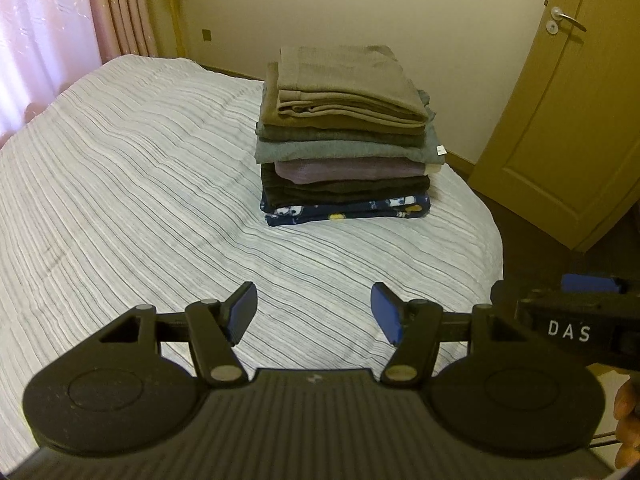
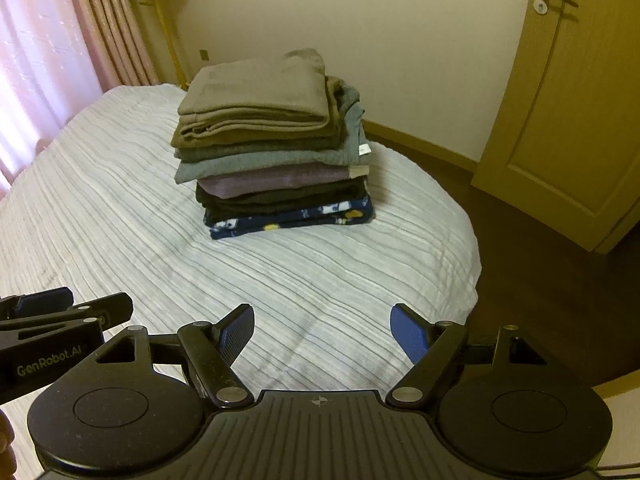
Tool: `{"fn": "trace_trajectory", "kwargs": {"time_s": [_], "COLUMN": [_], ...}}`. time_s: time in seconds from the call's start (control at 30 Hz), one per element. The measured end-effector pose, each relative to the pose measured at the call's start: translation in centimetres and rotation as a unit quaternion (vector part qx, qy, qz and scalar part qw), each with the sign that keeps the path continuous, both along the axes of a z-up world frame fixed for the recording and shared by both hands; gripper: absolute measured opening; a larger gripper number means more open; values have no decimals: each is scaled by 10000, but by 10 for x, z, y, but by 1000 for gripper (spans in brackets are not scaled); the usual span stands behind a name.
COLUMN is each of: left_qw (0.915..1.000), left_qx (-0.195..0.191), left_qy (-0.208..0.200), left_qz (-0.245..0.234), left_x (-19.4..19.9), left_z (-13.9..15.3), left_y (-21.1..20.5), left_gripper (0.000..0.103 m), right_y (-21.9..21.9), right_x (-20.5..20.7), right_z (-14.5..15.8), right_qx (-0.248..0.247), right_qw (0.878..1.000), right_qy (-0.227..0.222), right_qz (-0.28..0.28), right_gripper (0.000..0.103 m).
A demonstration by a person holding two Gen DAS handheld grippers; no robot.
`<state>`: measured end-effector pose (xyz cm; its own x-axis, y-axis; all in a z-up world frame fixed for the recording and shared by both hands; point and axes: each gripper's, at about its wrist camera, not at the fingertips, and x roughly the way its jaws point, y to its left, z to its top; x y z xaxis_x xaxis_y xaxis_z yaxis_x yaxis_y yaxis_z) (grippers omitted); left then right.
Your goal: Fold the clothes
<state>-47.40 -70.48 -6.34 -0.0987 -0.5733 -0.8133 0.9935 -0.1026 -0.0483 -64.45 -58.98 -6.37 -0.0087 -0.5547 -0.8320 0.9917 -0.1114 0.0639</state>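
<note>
A tall stack of folded clothes (image 1: 346,136) (image 2: 272,148) stands on the striped white bed (image 1: 140,200) (image 2: 120,232) near its far right corner. A tan garment lies on top and a navy patterned one at the bottom. My left gripper (image 1: 314,312) hangs open over the near part of the bed with nothing between its blue pads. My right gripper (image 2: 322,334) is open too, empty, beside the left one. Each gripper's body shows at the edge of the other's view. Both are well short of the stack.
Pink curtains (image 1: 60,20) hang at the left behind the bed. A yellow-brown door (image 1: 580,100) (image 2: 568,100) stands at the right, with dark floor (image 2: 540,280) between it and the bed's edge. A cream wall (image 1: 360,8) is behind the stack.
</note>
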Motion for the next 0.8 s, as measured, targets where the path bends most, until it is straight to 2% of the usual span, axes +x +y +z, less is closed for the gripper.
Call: {"fn": "trace_trajectory", "kwargs": {"time_s": [0.8], "left_qw": [9998], "left_qx": [134], "left_qy": [-70], "left_qz": [-116], "left_x": [-8], "left_z": [-20], "left_y": [-37], "left_gripper": [59], "right_y": [-29], "right_x": [-5], "right_z": [-18], "right_qx": [252], "right_qw": [9996], "right_qy": [43], "right_qz": [-75], "right_gripper": [78]}}
